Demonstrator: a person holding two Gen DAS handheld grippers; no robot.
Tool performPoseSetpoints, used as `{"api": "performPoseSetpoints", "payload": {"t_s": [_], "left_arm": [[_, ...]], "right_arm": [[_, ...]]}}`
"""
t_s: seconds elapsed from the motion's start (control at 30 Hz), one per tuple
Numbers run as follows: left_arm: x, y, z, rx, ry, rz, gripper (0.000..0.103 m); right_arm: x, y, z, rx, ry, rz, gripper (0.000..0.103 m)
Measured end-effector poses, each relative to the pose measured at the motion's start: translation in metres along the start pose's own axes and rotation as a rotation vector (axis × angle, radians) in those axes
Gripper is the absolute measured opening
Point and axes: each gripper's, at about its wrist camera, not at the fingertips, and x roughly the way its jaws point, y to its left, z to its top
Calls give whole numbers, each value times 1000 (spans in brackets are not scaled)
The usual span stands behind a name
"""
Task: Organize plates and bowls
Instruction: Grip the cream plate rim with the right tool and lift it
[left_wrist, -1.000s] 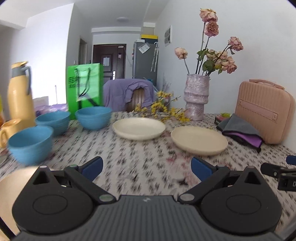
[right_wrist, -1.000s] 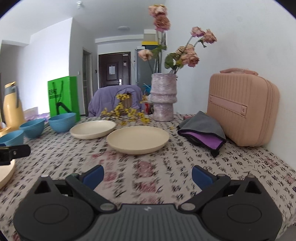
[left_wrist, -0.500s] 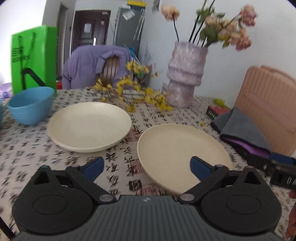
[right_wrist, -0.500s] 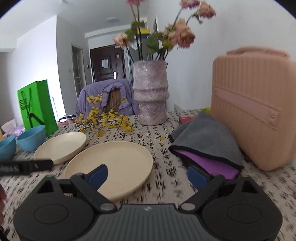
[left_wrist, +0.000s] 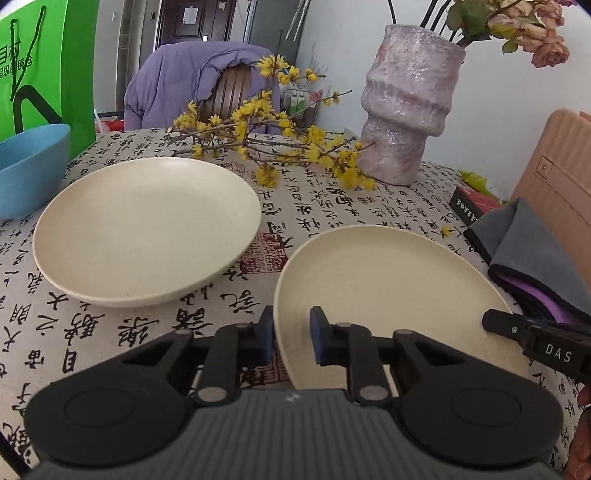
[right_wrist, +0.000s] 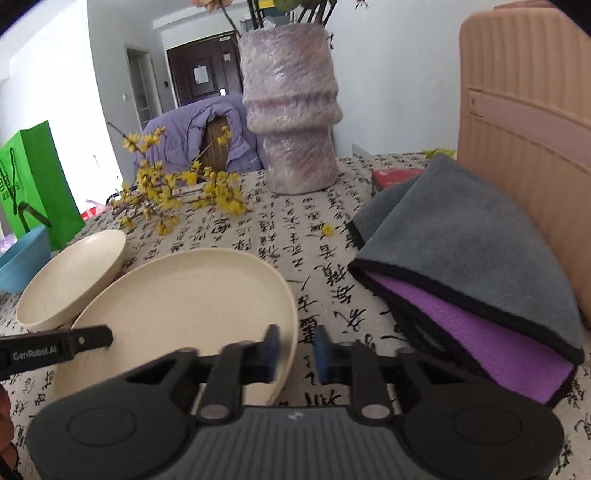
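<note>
Two cream plates lie on the patterned tablecloth. The near plate sits at centre right in the left wrist view and at lower left in the right wrist view. My left gripper has its fingers closed to a narrow gap astride that plate's left rim. My right gripper is likewise closed on the plate's right rim. The second plate lies to the left, also in the right wrist view. A blue bowl stands at far left.
A pink-grey vase with dried roses stands behind the plates, with yellow flower sprigs beside it. A grey and purple cloth and a pink case lie at right. A green bag stands at back left.
Both grippers moved forward and down to the near plate and closed from wide open onto its opposite rims.
</note>
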Motion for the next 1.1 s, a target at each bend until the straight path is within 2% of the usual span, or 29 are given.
{"api": "performPoseSetpoints", "payload": {"t_s": [0.07,0.17,0.27,0.53,0.8,1.1], "left_arm": [[-1,1,2,-8,8,-2,15],[-2,3,3,-34,27,-11,14],[-8,0,1,-20,26,-15,14],[-46,-11,-16,0,25,-26,14],[-97,-24,-62,26,75,-48,14],[-162,-26,-126,28,95,-67,14]], "right_arm": [[-1,2,0,-10,-3,-19,10],[-3,3,0,-9,0,-24,10],[-9,2,1,-12,-2,-27,10],[-46,2,-10,-19,-24,-36,10],[-106,-3,-57,-21,-22,-50,10],[-175,-4,-121,-13,-29,-32,10]]}}
